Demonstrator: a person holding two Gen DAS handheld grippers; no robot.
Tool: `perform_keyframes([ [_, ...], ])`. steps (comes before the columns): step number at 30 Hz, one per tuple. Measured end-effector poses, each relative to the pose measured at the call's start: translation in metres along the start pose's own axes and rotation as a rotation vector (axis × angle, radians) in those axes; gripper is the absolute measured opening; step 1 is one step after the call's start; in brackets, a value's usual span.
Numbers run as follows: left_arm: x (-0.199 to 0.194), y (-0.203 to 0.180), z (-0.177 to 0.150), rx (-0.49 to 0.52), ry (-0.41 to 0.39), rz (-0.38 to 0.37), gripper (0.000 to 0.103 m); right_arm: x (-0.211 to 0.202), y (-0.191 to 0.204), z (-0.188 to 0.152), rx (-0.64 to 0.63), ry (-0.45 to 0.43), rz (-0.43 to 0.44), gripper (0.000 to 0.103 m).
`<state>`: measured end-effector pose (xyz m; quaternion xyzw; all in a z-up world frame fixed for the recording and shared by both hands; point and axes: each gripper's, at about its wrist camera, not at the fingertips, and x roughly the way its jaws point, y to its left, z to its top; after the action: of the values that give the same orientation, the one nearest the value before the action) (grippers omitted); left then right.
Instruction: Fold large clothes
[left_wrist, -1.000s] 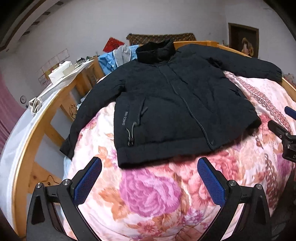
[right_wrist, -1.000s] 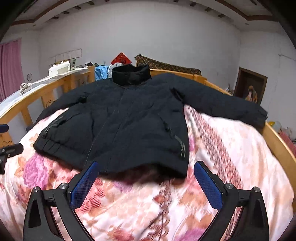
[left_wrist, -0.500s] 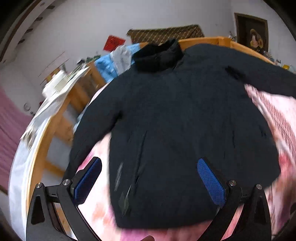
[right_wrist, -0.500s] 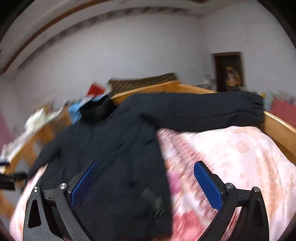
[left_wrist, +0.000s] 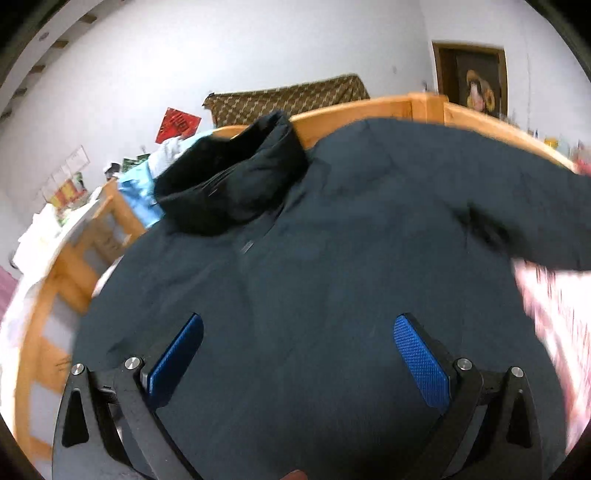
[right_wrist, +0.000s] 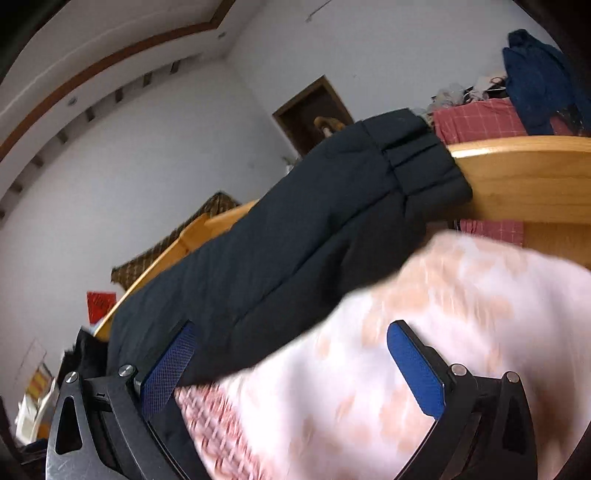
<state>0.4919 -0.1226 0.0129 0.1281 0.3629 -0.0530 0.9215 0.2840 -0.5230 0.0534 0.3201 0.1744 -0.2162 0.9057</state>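
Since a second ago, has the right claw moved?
Yes. The right claw has swung right toward the jacket sleeve; its cuff on the wooden bed rail now looms closer.

Left gripper: jaws spread wide, blue pads facing each other, nothing between them.
Right gripper: jaws spread wide, tilted, blue pads holding nothing.

No writing can be read: the red paper sign on the far wall bears dark marks too blurred to make out, as do the small papers pinned left of it.
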Motion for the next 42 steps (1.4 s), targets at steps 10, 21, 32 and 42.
perform_keyframes([
  [10, 0.102, -0.037, 0.084, -0.145, -0.058, -0.163, 0.102, 0.022, -0.023, 0.015, 0.074, -0.016, 0.021, 0.055],
  [21, 0.163, -0.03, 0.08, -0.255, 0.022, -0.167, 0.102, 0.005, -0.008, 0.019, -0.021, -0.056, 0.086, 0.009],
  [32, 0.1, 0.072, 0.031, -0.203, 0.063, -0.078, 0.102, -0.034, 0.143, 0.018, -0.503, -0.164, 0.253, 0.008],
  [42, 0.011, 0.204, -0.049, -0.375, 0.088, 0.006, 0.102, -0.053, 0.338, -0.107, -0.983, -0.103, 0.536, 0.008],
])
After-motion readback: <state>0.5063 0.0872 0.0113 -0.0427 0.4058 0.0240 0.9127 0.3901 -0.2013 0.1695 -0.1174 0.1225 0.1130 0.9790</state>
